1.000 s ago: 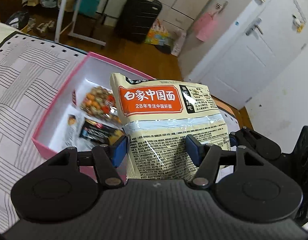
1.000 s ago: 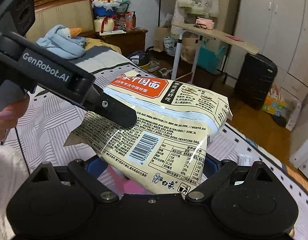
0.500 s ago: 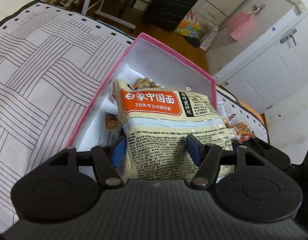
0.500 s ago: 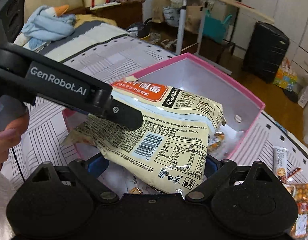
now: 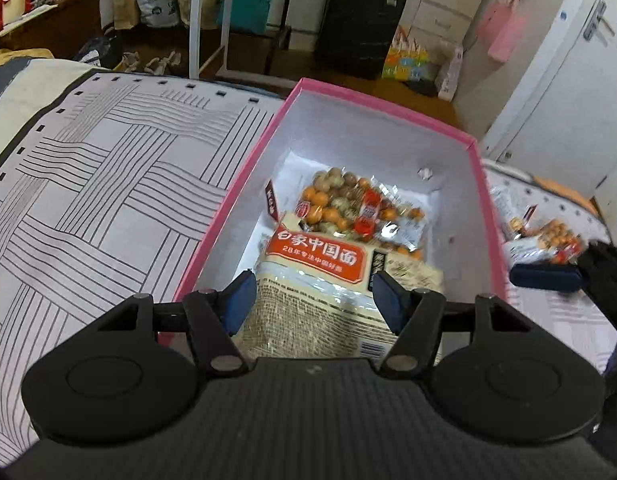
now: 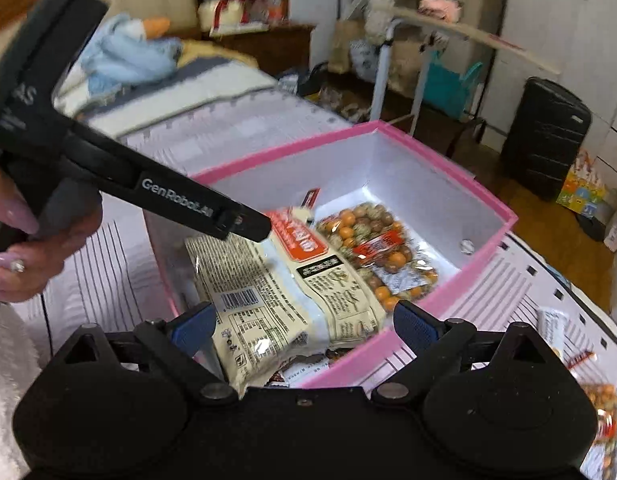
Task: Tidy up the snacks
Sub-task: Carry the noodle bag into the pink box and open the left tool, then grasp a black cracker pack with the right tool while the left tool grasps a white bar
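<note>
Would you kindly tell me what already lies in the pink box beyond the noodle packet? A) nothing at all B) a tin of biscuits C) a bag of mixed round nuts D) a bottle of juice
C: a clear bag of mixed round nuts lies on the floor of the pink box, just beyond the noodle packet.

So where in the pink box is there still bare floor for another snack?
Free: the far end of the box, between the nut bag and the far wall. The near half is crowded by the noodle pack and small packets.
</note>
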`<state>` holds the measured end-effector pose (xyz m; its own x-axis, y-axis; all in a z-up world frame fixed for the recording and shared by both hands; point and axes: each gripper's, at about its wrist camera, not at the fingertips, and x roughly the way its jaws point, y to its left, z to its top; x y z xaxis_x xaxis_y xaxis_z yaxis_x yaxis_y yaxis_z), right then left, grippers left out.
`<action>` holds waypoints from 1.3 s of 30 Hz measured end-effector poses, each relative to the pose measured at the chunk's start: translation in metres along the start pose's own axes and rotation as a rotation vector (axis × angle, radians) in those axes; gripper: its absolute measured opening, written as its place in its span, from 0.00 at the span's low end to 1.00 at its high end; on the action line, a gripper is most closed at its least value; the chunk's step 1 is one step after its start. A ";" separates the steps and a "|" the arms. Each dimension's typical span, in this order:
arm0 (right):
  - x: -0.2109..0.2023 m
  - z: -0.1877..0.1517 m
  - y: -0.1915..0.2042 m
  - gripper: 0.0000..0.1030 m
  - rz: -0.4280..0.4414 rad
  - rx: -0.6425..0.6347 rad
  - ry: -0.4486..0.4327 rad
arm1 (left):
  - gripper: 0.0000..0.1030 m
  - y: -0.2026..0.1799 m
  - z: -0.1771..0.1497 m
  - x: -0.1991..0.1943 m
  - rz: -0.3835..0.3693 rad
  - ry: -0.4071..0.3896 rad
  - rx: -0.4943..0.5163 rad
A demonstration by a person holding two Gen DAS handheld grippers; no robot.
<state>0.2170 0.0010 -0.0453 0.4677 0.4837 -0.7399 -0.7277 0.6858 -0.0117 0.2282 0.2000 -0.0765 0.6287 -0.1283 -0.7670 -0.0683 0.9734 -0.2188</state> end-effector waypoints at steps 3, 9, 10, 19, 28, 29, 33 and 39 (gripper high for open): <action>-0.029 -0.009 -0.012 0.95 -0.014 0.039 -0.079 | 0.61 -0.012 0.000 -0.020 0.018 -0.050 0.039; -0.084 -0.026 -0.043 0.95 -0.070 0.071 -0.181 | 0.61 -0.048 0.005 -0.061 -0.049 -0.094 0.122; -0.093 -0.028 -0.046 0.95 -0.086 0.063 -0.192 | 0.61 -0.056 0.005 -0.067 -0.068 -0.098 0.138; -0.146 -0.033 -0.087 0.94 -0.259 0.074 -0.239 | 0.61 -0.126 0.018 -0.079 -0.207 -0.030 0.208; -0.138 -0.041 -0.168 0.87 -0.219 0.366 -0.160 | 0.61 -0.195 0.032 -0.034 -0.222 0.012 0.248; -0.133 -0.045 -0.175 0.85 -0.217 0.394 -0.155 | 0.61 -0.200 0.033 -0.027 -0.223 0.017 0.242; -0.116 -0.063 -0.198 0.77 -0.250 0.448 -0.113 | 0.61 -0.221 0.030 0.006 -0.230 0.045 0.234; -0.097 -0.090 -0.243 0.69 -0.378 0.411 -0.045 | 0.60 -0.255 0.015 0.053 -0.212 0.085 0.341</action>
<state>0.3027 -0.2616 -0.0314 0.6855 0.1798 -0.7055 -0.2542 0.9671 -0.0006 0.2905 -0.0526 -0.0519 0.5341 -0.3340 -0.7767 0.3255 0.9291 -0.1757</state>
